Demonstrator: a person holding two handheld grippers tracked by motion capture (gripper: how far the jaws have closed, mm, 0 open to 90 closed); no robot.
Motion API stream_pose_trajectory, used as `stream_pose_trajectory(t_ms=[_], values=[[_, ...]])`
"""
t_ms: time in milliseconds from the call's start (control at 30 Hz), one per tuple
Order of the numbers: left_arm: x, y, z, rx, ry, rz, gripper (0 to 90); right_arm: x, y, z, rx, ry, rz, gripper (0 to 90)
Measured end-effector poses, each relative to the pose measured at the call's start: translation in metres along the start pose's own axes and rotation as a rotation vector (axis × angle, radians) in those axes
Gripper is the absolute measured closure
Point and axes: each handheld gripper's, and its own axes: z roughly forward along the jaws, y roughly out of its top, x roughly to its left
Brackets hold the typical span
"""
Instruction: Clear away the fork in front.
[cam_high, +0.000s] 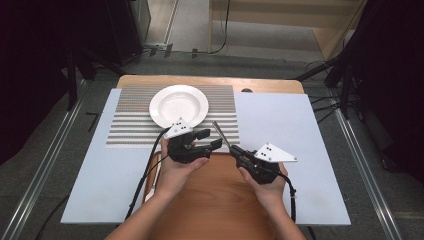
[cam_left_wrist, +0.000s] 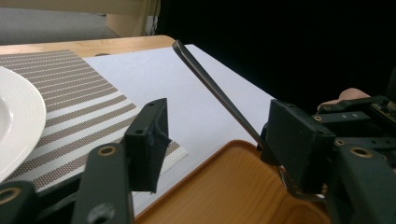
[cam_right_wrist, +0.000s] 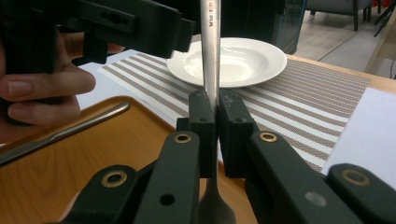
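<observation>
Slim, stiff, slick steel utensil (cam_right_wrist: 211, 46) pinched mid-handle in right tongs (cam_right_wrist: 211, 121) above wooden tray (cam_right_wrist: 70, 177), plate (cam_right_wrist: 233, 60) toward 11 o'clock; left tongs (cam_left_wrist: 219, 140) spread; best gripped near balance point.

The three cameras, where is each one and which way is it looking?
High view: sits above the person's side, looking forward and down on the table; both forearms, hands and grippers come in from below.
Left gripper view: rides the left gripper, looking along its open jaws at the placemat and plate.
Right gripper view: rides the right gripper, looking along jaws shut on a metal utensil toward the plate; fingers of the left hand show.
Shared: both gripper views show the plate, placemat, utensil and wooden tray.
</observation>
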Motion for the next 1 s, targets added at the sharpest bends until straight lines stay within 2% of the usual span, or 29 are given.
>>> stream_pose_trajectory(t_ms=[67, 167, 200, 267, 367, 467, 567, 600, 633, 700, 733, 767, 833, 867, 900, 933, 967, 1000], values=[[0.0, 0.0, 0.002, 0.005, -0.01, -0.013, 42.2, 0.001, -0.001, 0.001, -0.001, 0.002, -0.004, 83.9], [0.0, 0.0, 0.004, 0.013, -0.005, -0.02, 43.6, 0.004, -0.001, 0.002, -0.002, 0.006, -0.008, 83.9], [0.001, -0.001, 0.006, 0.014, -0.015, -0.04, 44.1, 0.005, -0.001, 0.003, -0.002, 0.008, -0.01, 83.9], [0.001, 0.0, 0.006, 0.01, -0.02, -0.052, 46.4, 0.007, -0.001, 0.003, -0.003, 0.011, -0.016, 83.9], [0.001, 0.0, 0.006, 0.01, -0.029, -0.057, 57.5, 0.009, -0.001, 0.004, -0.005, 0.011, -0.021, 83.9], [0.001, -0.001, 0.008, 0.016, -0.051, -0.079, 59.7, 0.011, -0.002, 0.005, -0.004, 0.011, -0.027, 83.9], [0.001, -0.001, 0.009, 0.018, -0.053, -0.099, 61.6, 0.012, -0.002, 0.006, -0.005, 0.011, -0.027, 83.9], [0.002, -0.001, 0.01, 0.019, -0.057, -0.118, 63.5, 0.013, -0.002, 0.006, -0.006, 0.009, -0.03, 83.9], [0.002, -0.001, 0.01, 0.019, -0.057, -0.118, 65.9, 0.013, -0.002, 0.006, -0.006, 0.009, -0.03, 83.9], [0.002, -0.001, 0.011, 0.031, -0.071, -0.132, 69.5, 0.013, -0.003, 0.007, -0.008, 0.009, -0.029, 83.9], [0.006, -0.001, 0.01, 0.037, -0.145, -0.164, 80.4, 0.013, -0.003, 0.007, -0.003, 0.007, -0.032, 83.7], [0.006, -0.001, 0.01, 0.037, -0.145, -0.164, 86.0, 0.013, -0.003, 0.007, -0.003, 0.007, -0.032, 83.7], [0.005, 0.001, 0.009, 0.052, -0.156, -0.16, 86.7, 0.012, -0.005, 0.01, 0.004, 0.018, -0.024, 83.7], [0.005, 0.002, 0.007, 0.05, -0.169, -0.153, 86.7, 0.01, -0.007, 0.01, -0.03, 0.041, -0.003, 73.9], [0.006, 0.002, 0.006, 0.047, -0.174, -0.159, 86.8, 0.009, -0.007, 0.01, -0.04, 0.048, 0.007, 67.3], [0.006, 0.003, 0.004, 0.046, -0.165, -0.15, 86.8, 0.007, -0.006, 0.009, -0.047, 0.059, 0.015, 63.6], [0.006, 0.003, 0.004, 0.046, -0.165, -0.15, 86.8, 0.007, -0.006, 0.009, -0.047, 0.059, 0.015, 63.6], [0.009, 0.003, 0.0, 0.043, -0.171, -0.143, 86.8, 0.004, -0.004, 0.005, -0.053, 0.052, 0.019, 52.2]])
